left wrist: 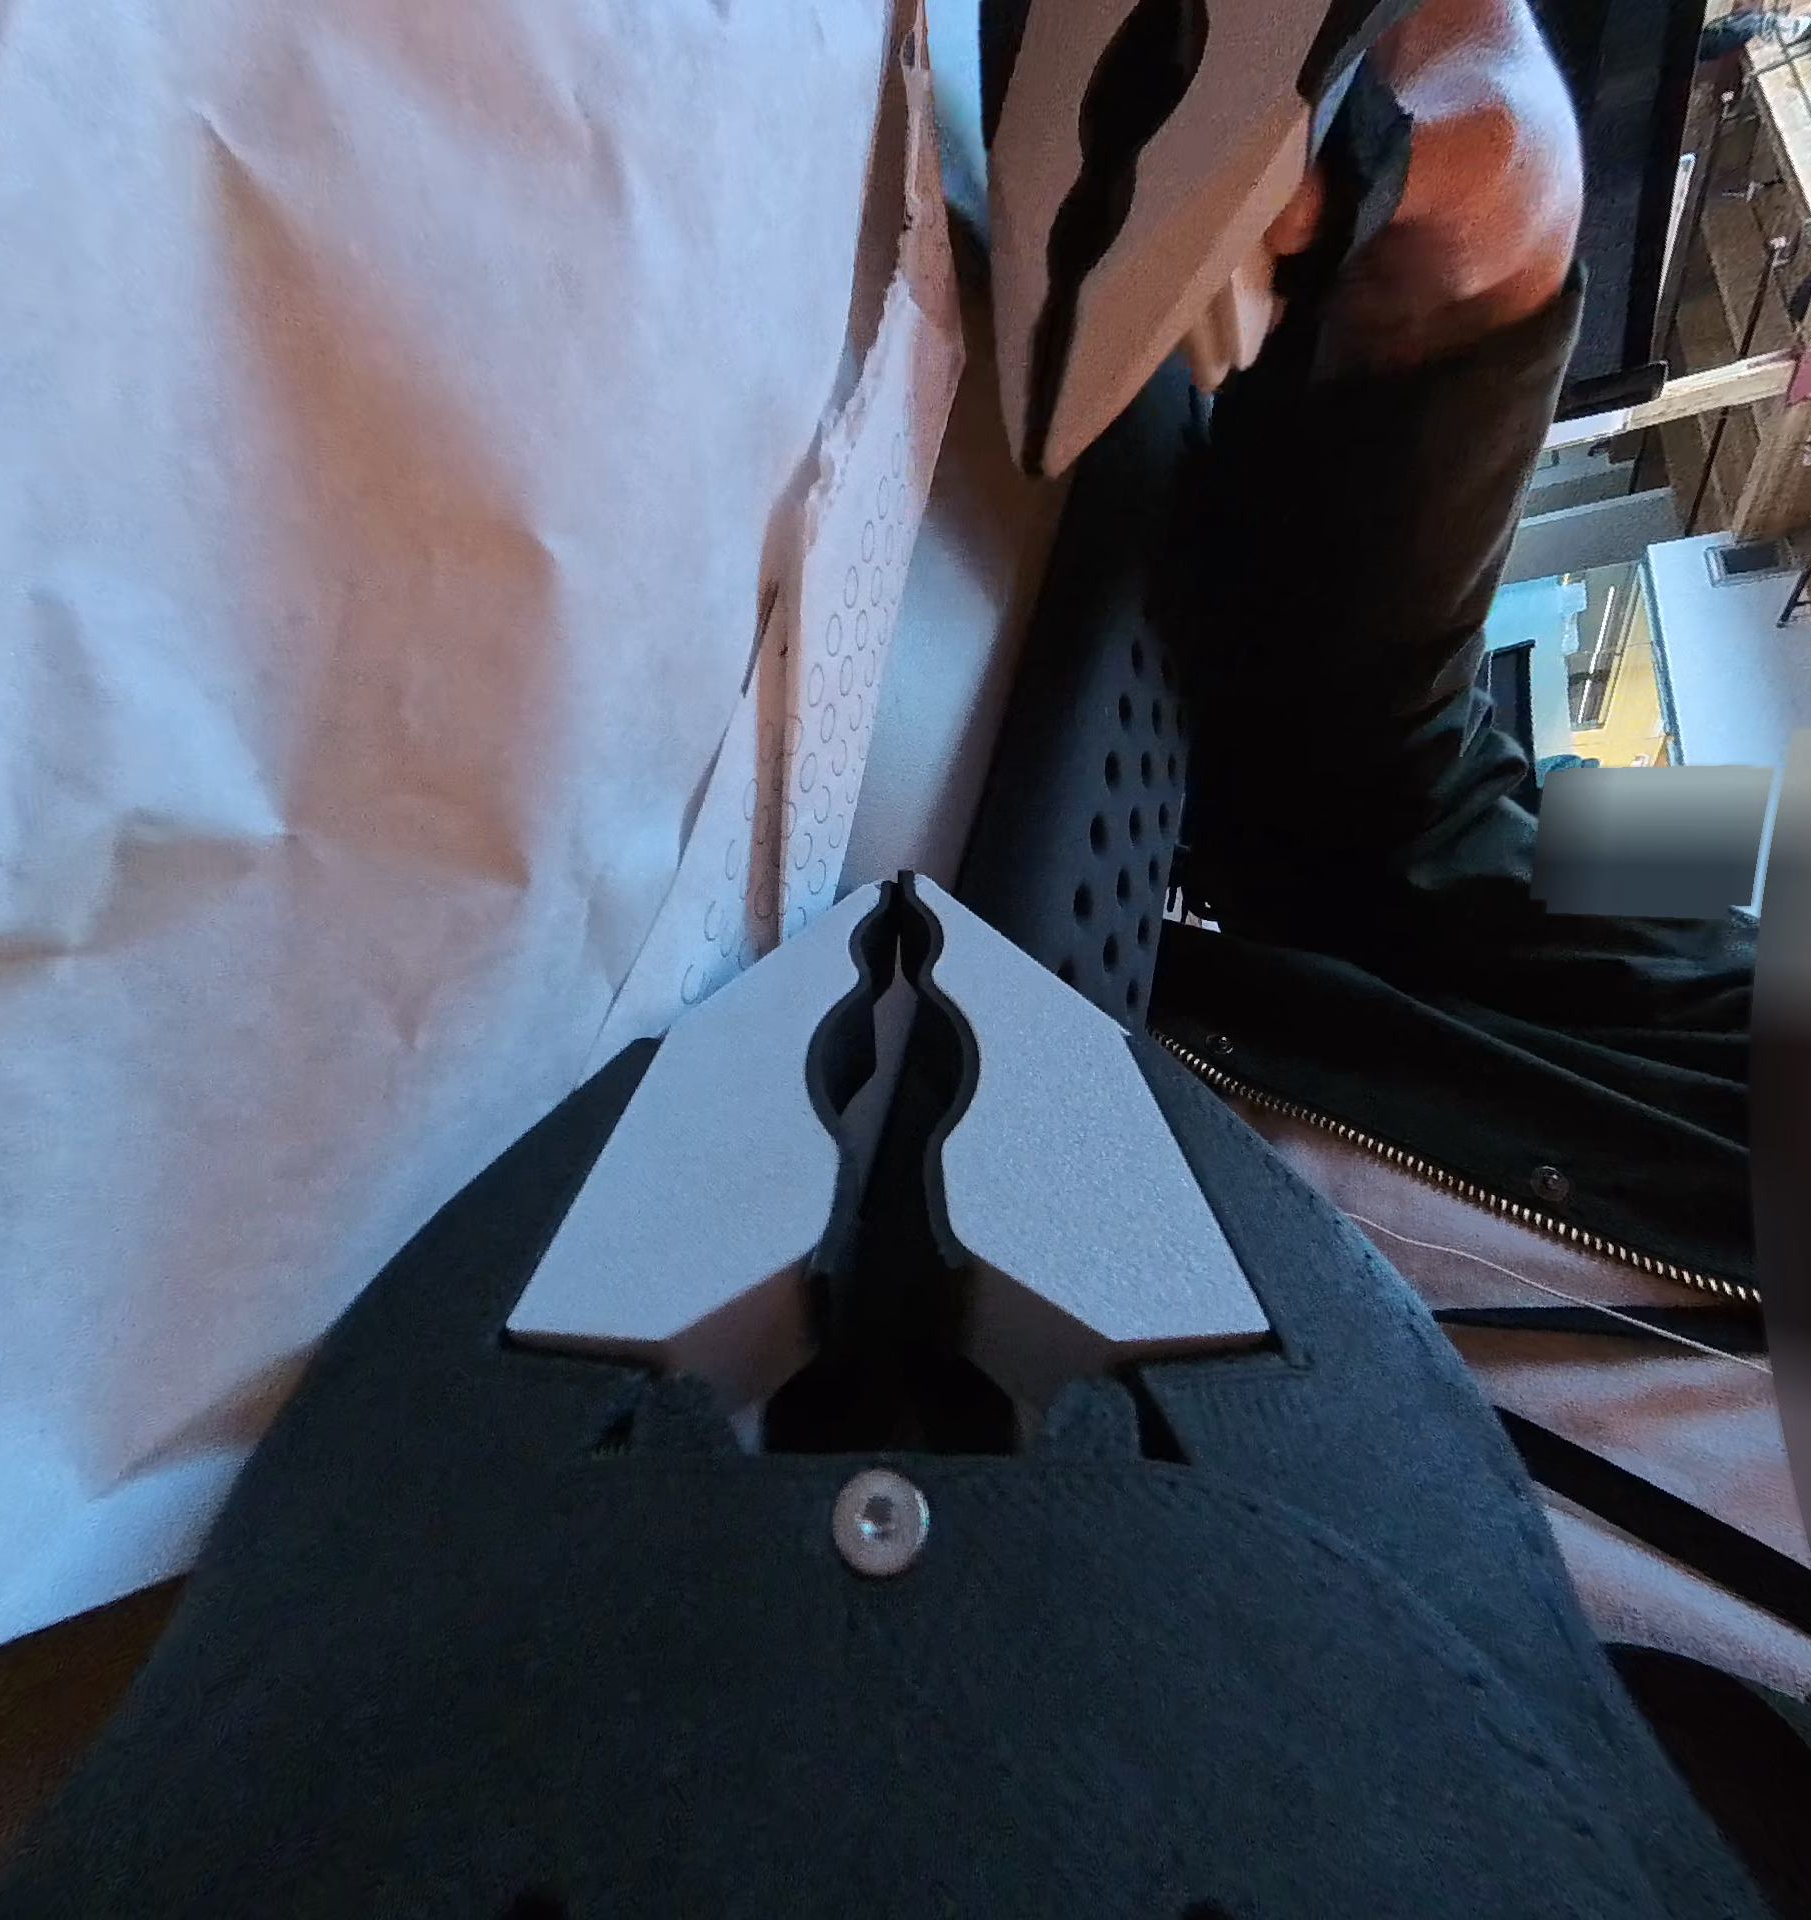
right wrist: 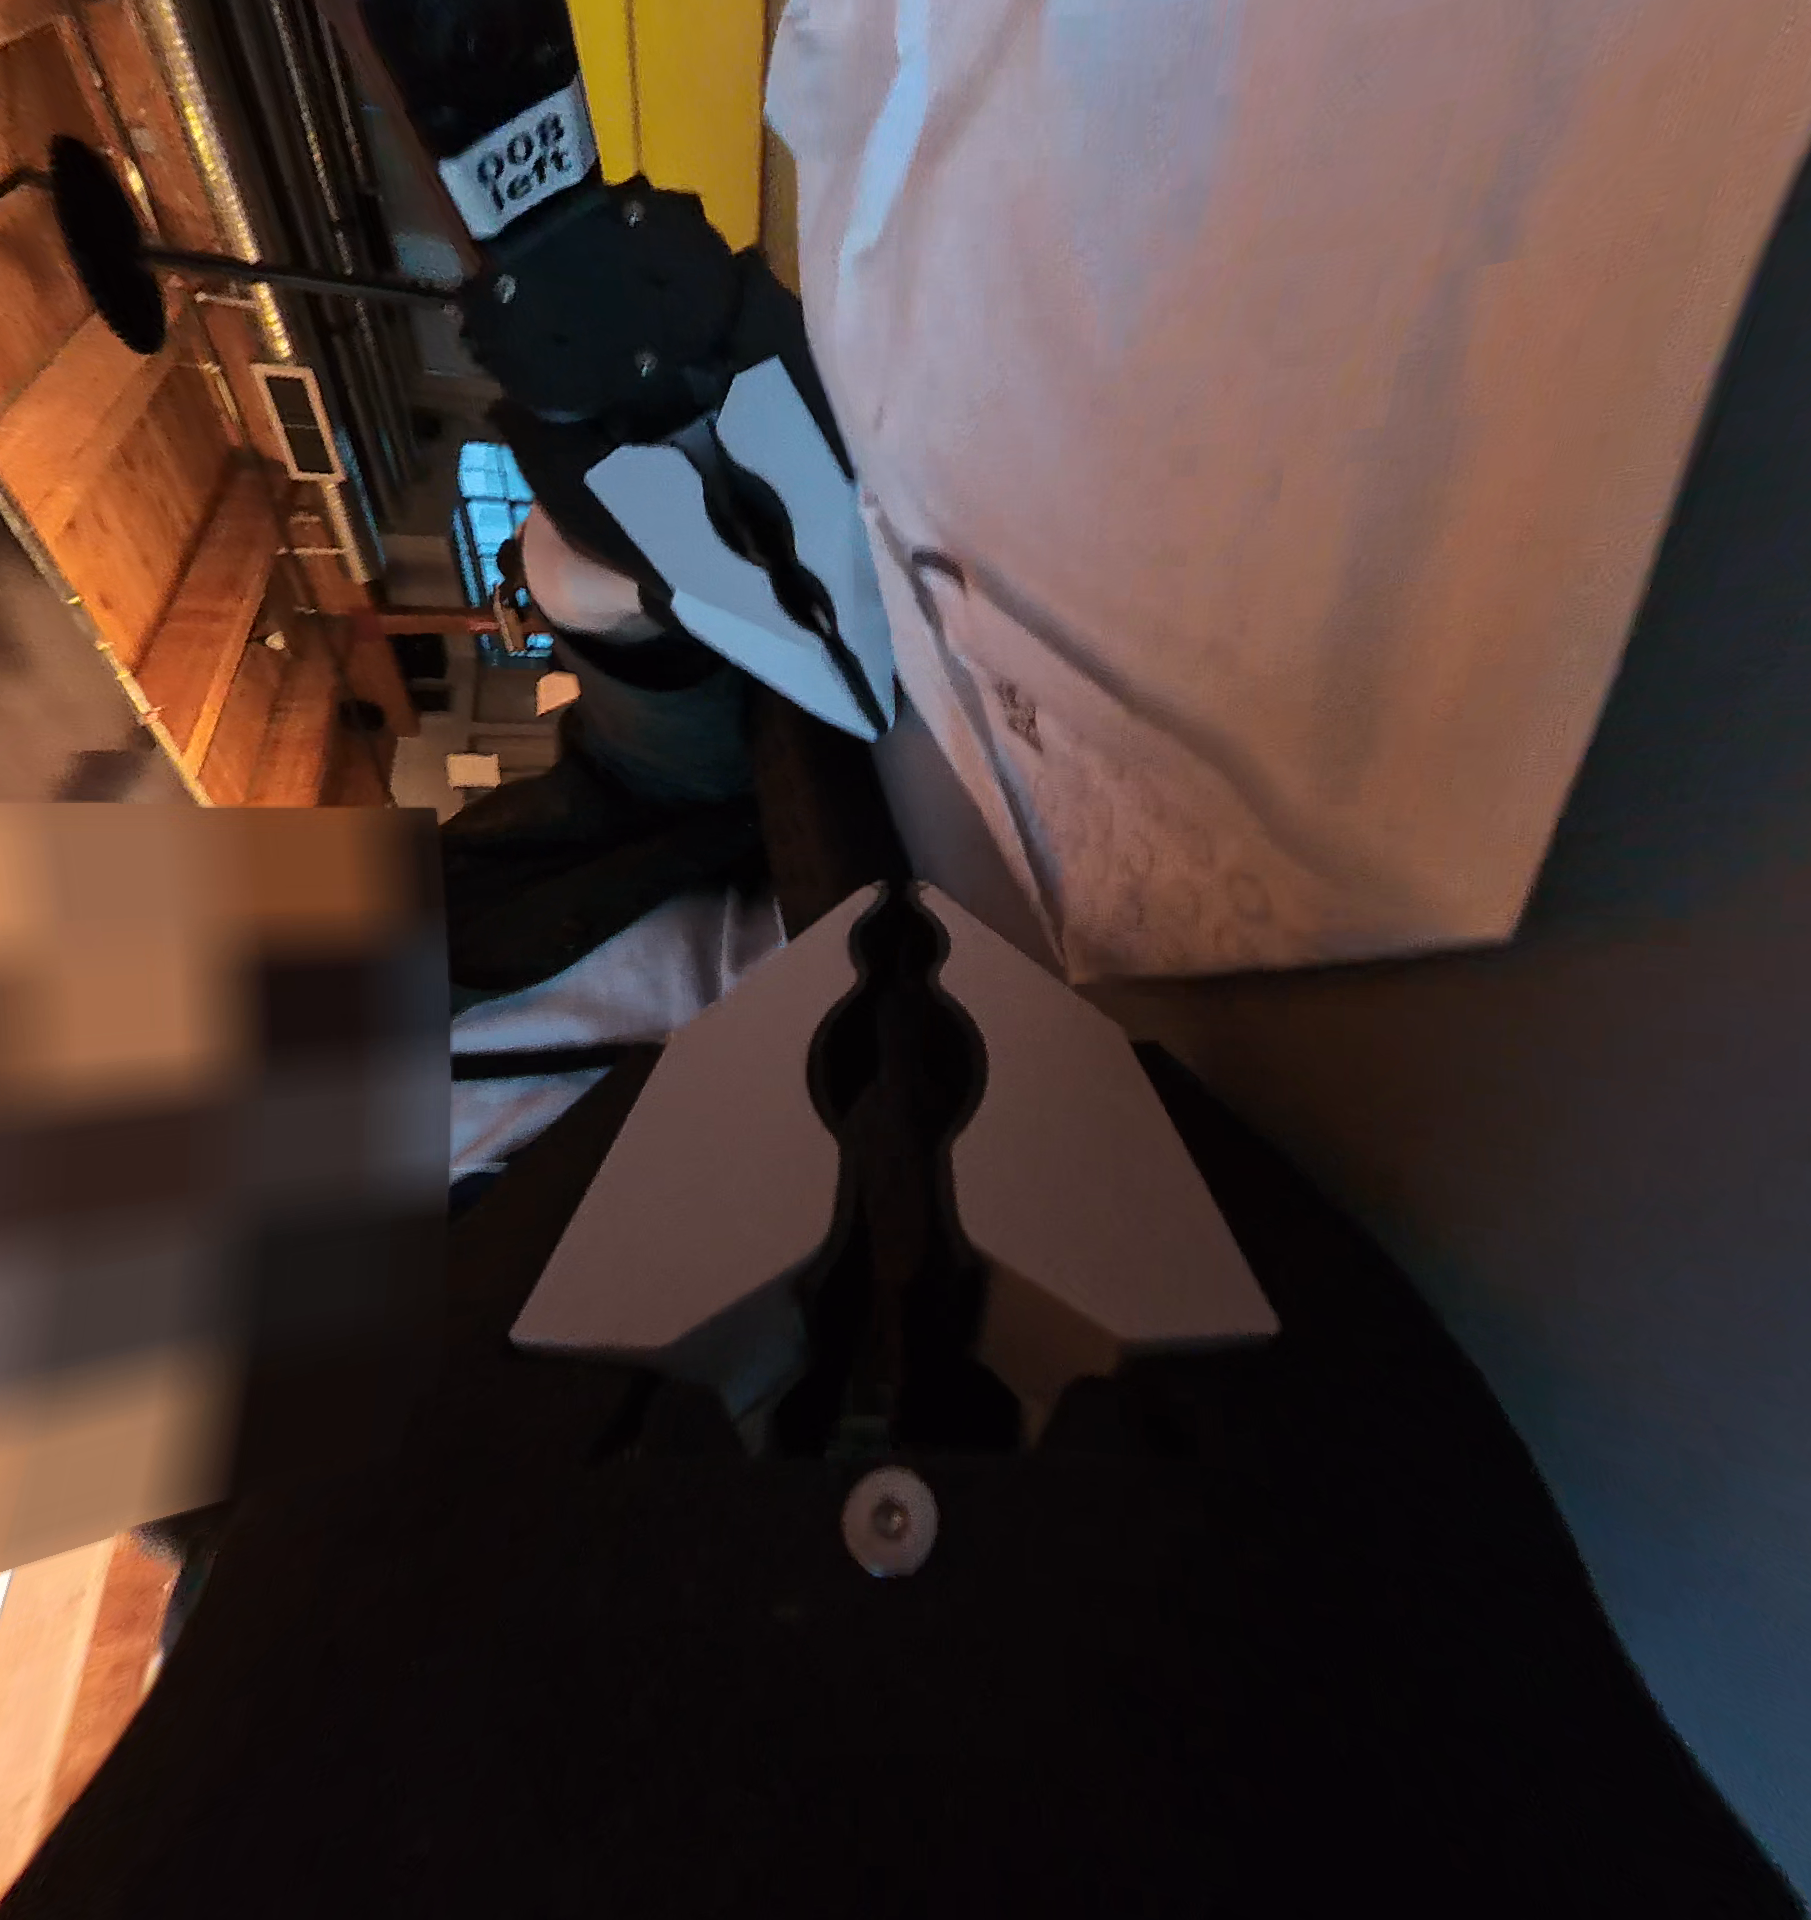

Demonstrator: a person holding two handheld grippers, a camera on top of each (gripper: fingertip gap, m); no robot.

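A white padded envelope (left wrist: pixel 361 623) with a torn edge and bubble lining (left wrist: pixel 839 675) fills the left of the left wrist view. My left gripper (left wrist: pixel 903 883) is shut, with a thin white edge of the envelope pinched between its fingers. It also shows in the right wrist view (right wrist: pixel 875 717), with its tips at the envelope's (right wrist: pixel 1296 468) left edge. My right gripper (right wrist: pixel 901 888) is shut at the envelope's lower edge. A thin dark strip lies between its fingers, and I cannot tell what it is. It also shows in the left wrist view (left wrist: pixel 1036 447), pointing down beside the envelope's edge, held by a hand (left wrist: pixel 1452 177).
A black perforated object (left wrist: pixel 1119 779) stands just right of the envelope. A person's dark jacket with a brass zipper (left wrist: pixel 1452 1174) lies to the right. A dark surface (right wrist: pixel 1659 1143) lies under the envelope. Wooden shelving (right wrist: pixel 153 520) and a yellow panel (right wrist: pixel 693 94) are far behind. The left gripper's tips are roughly 9 cm from the right gripper's.
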